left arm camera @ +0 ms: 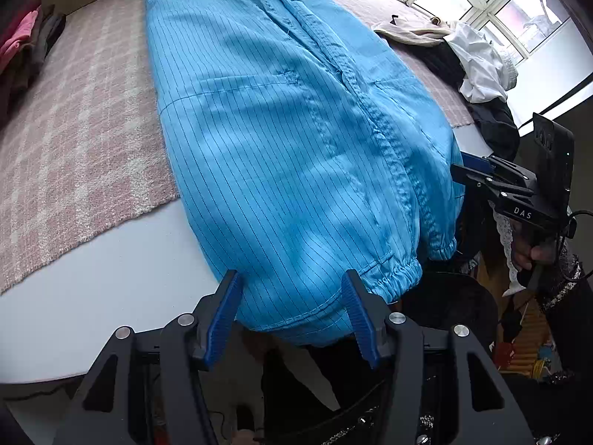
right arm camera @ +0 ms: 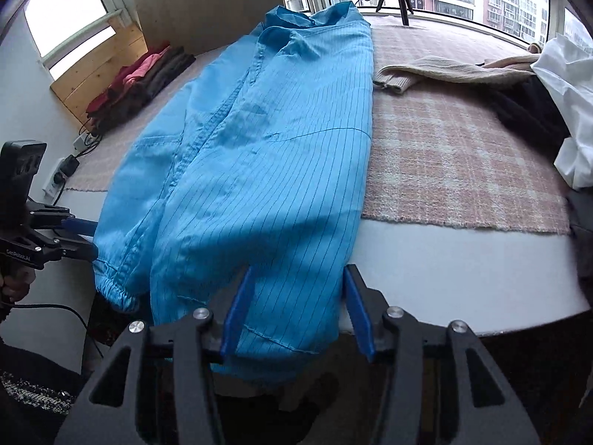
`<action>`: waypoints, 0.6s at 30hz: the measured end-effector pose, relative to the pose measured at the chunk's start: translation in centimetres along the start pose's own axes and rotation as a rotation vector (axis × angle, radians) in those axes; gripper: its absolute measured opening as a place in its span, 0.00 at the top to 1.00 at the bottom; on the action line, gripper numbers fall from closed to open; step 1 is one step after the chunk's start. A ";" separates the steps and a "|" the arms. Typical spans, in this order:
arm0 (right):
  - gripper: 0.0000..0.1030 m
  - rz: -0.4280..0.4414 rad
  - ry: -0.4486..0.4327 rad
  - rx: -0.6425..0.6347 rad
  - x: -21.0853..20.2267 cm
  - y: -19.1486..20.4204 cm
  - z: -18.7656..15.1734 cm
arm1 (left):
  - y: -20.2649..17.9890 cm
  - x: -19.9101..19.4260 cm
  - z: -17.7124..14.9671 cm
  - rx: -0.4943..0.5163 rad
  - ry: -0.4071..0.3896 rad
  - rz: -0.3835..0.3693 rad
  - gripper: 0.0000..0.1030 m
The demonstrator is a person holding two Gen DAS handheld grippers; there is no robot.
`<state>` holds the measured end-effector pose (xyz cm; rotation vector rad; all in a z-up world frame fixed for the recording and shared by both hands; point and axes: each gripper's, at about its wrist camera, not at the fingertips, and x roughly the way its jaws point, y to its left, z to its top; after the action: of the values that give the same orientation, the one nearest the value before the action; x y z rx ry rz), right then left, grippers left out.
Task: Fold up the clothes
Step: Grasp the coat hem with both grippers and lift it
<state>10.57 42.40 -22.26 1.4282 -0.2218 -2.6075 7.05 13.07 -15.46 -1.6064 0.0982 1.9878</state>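
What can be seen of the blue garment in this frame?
The blue garment is thin, shiny cloth with fine dark pinstripes, a front placket running its length, stitched pocket seams and elastic gathered cuffs. It lies lengthwise, sides folded inward into a long strip, collar end far, partly on the pink checked rug and the white table, its near hem hanging over the table edge. Both grippers, left and right, straddle that hem with jaws apart, not clamping.

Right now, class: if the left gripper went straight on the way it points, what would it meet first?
Most likely the near hem of the blue pinstriped garment, already lying between the left gripper's open jaws; depth is uncertain.
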 end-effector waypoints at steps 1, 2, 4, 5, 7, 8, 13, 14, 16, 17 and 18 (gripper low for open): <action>0.62 0.003 0.001 -0.007 0.0 0.0 0.1 | 0.0 0.0 0.0 0.002 -0.006 -0.006 0.50; 0.65 0.008 0.008 -0.002 0.1 -0.1 0.3 | 0.0 0.1 0.0 0.007 -0.005 -0.012 0.57; 0.81 0.020 0.025 0.022 0.3 -0.5 0.8 | -0.1 0.3 0.1 0.014 -0.008 0.007 0.77; 0.84 0.027 0.036 0.039 0.4 -0.8 1.0 | 0.0 0.3 0.2 0.012 -0.003 -0.016 0.84; 0.91 0.062 0.058 0.084 0.6 -1.3 1.4 | 0.4 0.3 0.3 -0.005 0.006 -0.068 0.99; 0.92 0.075 0.064 0.106 0.7 -1.5 1.5 | 0.7 0.3 0.3 -0.015 0.006 -0.079 0.99; 0.95 0.175 0.059 0.245 0.0 -2.5 2.0 | 1.3 -0.9 0.8 -0.034 -0.016 -0.185 0.99; 0.95 0.182 0.050 0.259 -0.4 -2.6 2.1 | 1.3 -1.3 1.0 -0.029 -0.030 -0.182 0.99; 0.95 0.173 0.036 0.258 -1.2 -2.2 2.4 | 1.6 -1.7 1.1 -0.028 -0.039 -0.181 1.00; 0.95 0.175 0.029 0.264 -1.5 -2.1 2.6 | 1.8 -1.9 1.2 -0.032 -0.041 -0.194 1.00; 0.95 0.186 0.025 0.272 -1.9 -2.0 2.7 | 2.1 -2.0 1.3 -0.037 -0.042 -0.206 1.00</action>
<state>9.11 44.89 -19.70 1.4392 -0.6948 -2.4791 5.20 11.10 -13.88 -1.5306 -0.1167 1.8725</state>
